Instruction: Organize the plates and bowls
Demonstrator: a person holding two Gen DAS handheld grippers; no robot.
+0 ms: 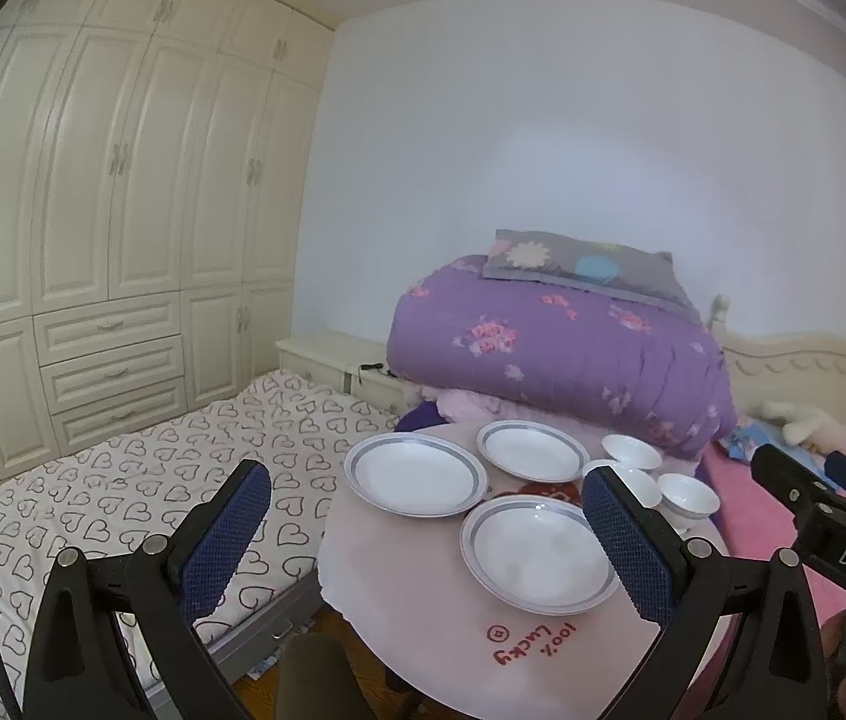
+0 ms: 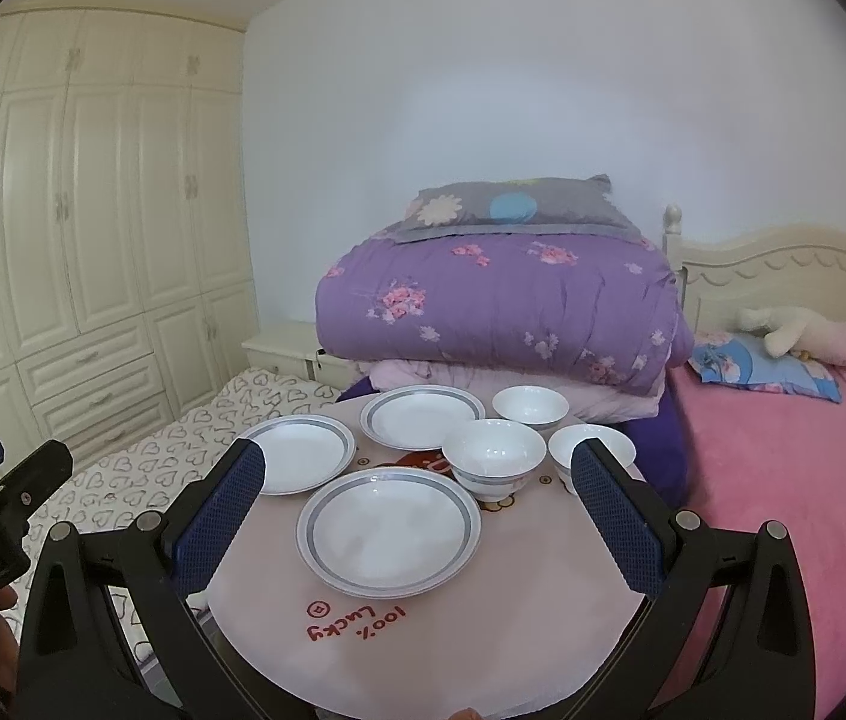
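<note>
Your left gripper (image 1: 429, 492) and right gripper (image 2: 417, 474) both hang above the table (image 2: 543, 570) with fingers spread wide, gripping nothing. Three plates lie flat and apart: the near plate (image 2: 388, 531), left plate (image 2: 297, 453) and far plate (image 2: 422, 417). Beside them to the right (clustered close) stand three bowls: the middle bowl (image 2: 494, 456), far bowl (image 2: 530, 407) and right bowl (image 2: 615, 441).
</note>
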